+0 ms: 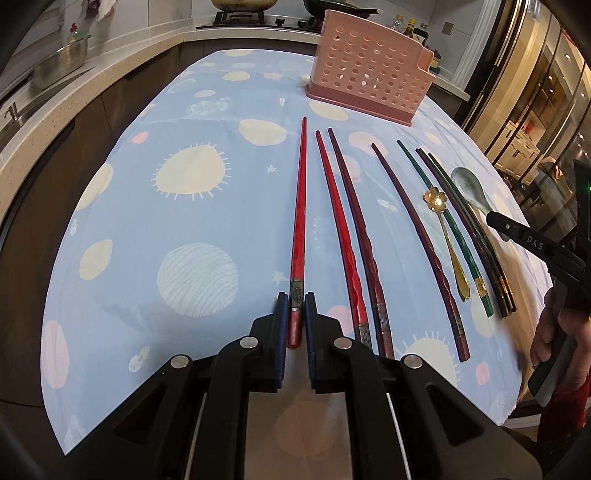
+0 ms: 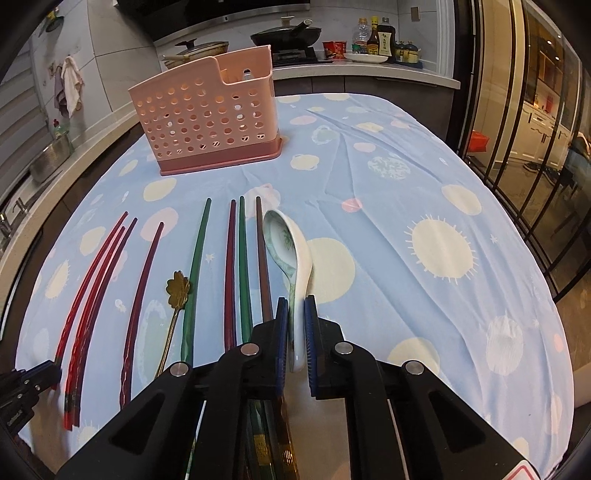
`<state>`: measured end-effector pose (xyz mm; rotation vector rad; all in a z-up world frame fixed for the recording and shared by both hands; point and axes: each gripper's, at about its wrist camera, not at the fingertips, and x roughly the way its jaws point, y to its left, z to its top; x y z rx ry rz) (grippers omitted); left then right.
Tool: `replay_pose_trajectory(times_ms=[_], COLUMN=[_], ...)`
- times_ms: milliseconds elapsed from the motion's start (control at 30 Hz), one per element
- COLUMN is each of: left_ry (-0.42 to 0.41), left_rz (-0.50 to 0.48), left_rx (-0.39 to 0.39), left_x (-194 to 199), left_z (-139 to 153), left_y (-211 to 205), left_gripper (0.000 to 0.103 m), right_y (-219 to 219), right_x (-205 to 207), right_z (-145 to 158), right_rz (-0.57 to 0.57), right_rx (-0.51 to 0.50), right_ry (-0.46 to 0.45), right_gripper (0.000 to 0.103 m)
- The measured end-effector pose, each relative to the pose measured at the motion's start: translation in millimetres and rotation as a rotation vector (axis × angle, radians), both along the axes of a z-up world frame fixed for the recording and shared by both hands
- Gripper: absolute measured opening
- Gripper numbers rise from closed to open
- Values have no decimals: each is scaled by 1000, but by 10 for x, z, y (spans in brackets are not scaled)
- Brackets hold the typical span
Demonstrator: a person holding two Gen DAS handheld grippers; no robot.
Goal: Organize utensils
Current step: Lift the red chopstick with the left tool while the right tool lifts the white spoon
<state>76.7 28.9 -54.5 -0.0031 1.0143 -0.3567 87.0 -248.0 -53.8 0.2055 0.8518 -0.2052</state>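
Note:
Several chopsticks lie in a row on the blue tablecloth. My left gripper is shut on the thick end of the leftmost red chopstick, which still rests on the cloth. My right gripper is shut on the handle of the white ceramic spoon, which lies on the cloth; the spoon also shows in the left wrist view. A gold flower-headed spoon lies among dark red, purple and green chopsticks. The pink perforated utensil holder stands upright at the far side, empty as far as I can see.
The table is ringed by a kitchen counter with a stove, pots and sauce bottles. A metal bowl sits on the counter at left. Glass doors stand at right. The right half of the cloth holds nothing.

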Motion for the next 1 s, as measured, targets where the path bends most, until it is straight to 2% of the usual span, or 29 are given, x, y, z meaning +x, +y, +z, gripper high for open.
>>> replay_pose_trajectory(times_ms=[200, 400, 600, 700, 800, 1000], left_ry=[-16, -46, -132, -204, -276, -394], left_rz=[0, -8, -10, -11, -17, -49], left_rx=[15, -10, -39, -49, -50, -66], left_x=[-30, -52, 37, 143, 256, 514], left_z=[6, 183, 556, 824, 1086, 1591], left_y=[-18, 5, 17, 14, -22, -126], left_gripper=[8, 7, 7, 7, 7, 7], right_y=[12, -30, -56, -71, -58, -158], right_x=[-110, -198, -176, -117, -41, 198], right_z=[48, 319, 613, 744, 860, 1101], right_rz=[3, 4, 20, 42, 46, 62], right_rx=[-1, -12, -14, 12, -19, 2], right_ry=[-16, -76, -135, -162, -189, -236], right_gripper=[8, 7, 6, 6, 6, 6])
